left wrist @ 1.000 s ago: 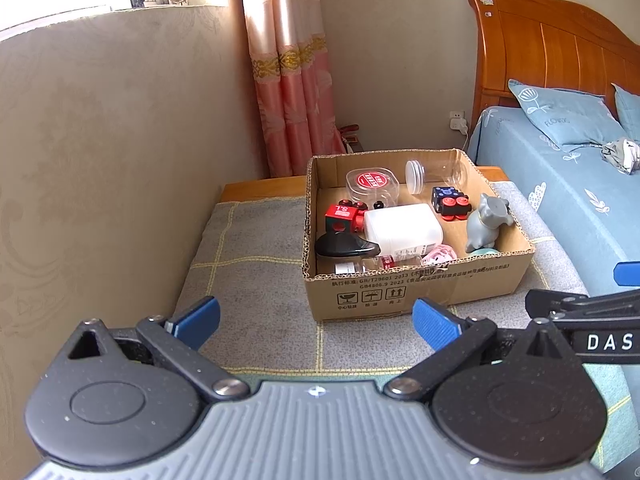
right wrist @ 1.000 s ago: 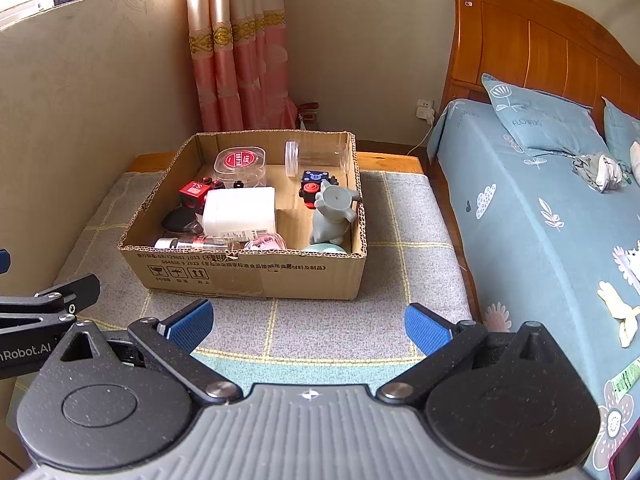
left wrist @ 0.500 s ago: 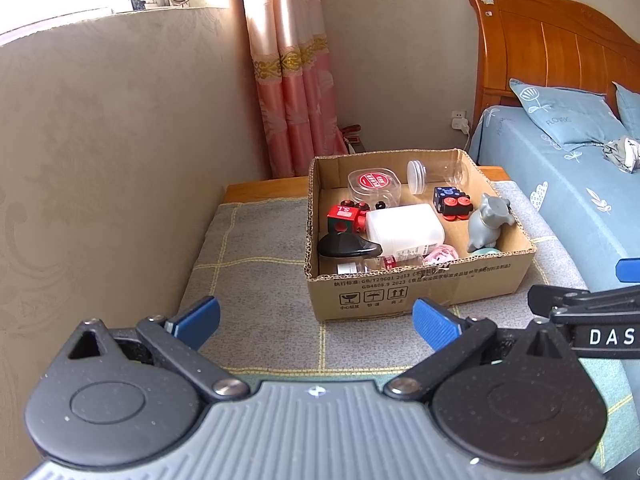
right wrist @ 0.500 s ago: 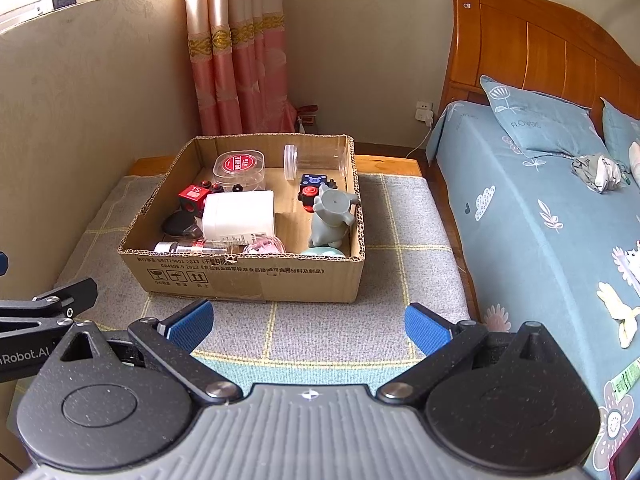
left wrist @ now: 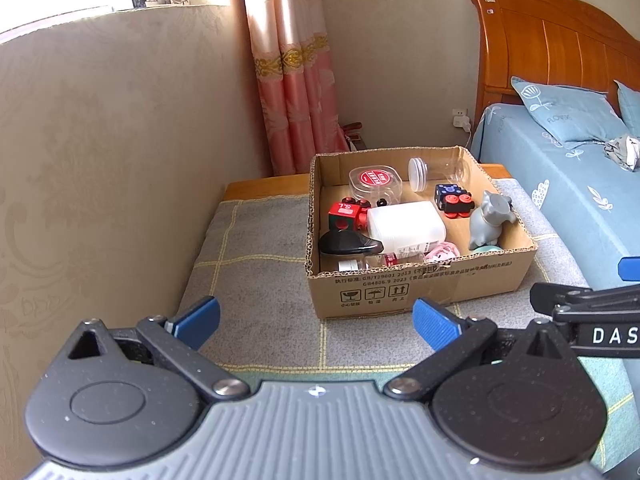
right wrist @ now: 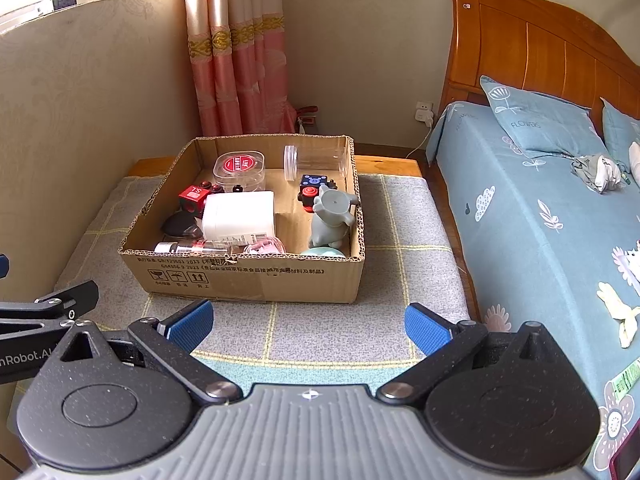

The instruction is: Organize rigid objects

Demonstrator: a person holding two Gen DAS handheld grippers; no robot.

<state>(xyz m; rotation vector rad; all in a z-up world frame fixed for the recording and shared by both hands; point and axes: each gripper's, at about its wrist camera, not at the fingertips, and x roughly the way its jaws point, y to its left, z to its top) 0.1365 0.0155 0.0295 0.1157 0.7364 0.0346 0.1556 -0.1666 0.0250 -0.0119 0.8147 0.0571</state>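
An open cardboard box (left wrist: 420, 286) (right wrist: 256, 276) sits on a grey checked mat. Inside lie a white bottle (left wrist: 406, 226) (right wrist: 239, 216), a grey elephant figure (left wrist: 490, 220) (right wrist: 332, 220), a red cube (left wrist: 345, 213) (right wrist: 193, 197), a black mouse-like piece (left wrist: 346, 242) (right wrist: 180, 226), a clear tub with a red lid (left wrist: 374, 182) (right wrist: 240, 168), a clear jar on its side (left wrist: 436, 168) (right wrist: 316, 158) and a blue-red block (left wrist: 454, 200) (right wrist: 312, 190). My left gripper (left wrist: 316, 320) and right gripper (right wrist: 308, 324) hover open in front of the box, both empty.
The mat (left wrist: 256, 248) (right wrist: 400, 232) covers a low wooden platform between a beige wall (left wrist: 100, 160) on the left and a bed with a blue sheet (right wrist: 540, 220) on the right. A pink curtain (right wrist: 236, 48) hangs behind the box.
Both views have shifted slightly; the box sits a little farther and higher in frame. Both grippers stay open and empty.
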